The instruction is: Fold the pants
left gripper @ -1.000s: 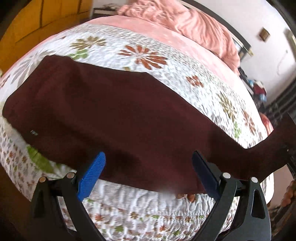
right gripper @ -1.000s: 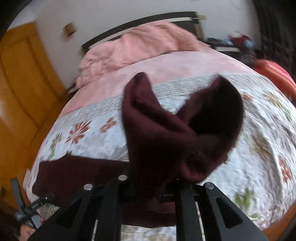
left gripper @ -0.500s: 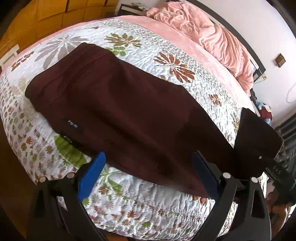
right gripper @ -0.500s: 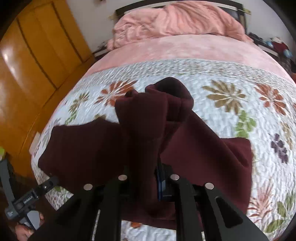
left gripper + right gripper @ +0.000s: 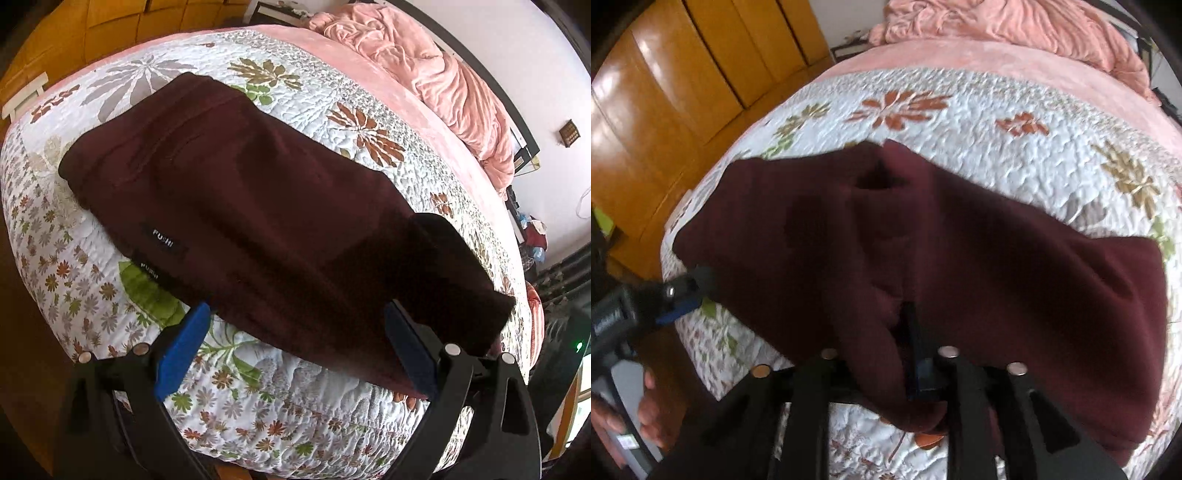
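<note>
Both right gripper (image 5: 886, 369) pads — buried in pants (image 5: 960, 258)

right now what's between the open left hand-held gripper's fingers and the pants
In the left wrist view, only floral quilt separates the left hand-held gripper from the pants.

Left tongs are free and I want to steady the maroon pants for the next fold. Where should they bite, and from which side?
Take the near edge of the maroon pants by the waistband end, just beside the two stacked labels. Come in low from the bed's near side, where the open left tongs already face. There the layers lie flat and aligned on the quilt.
</note>
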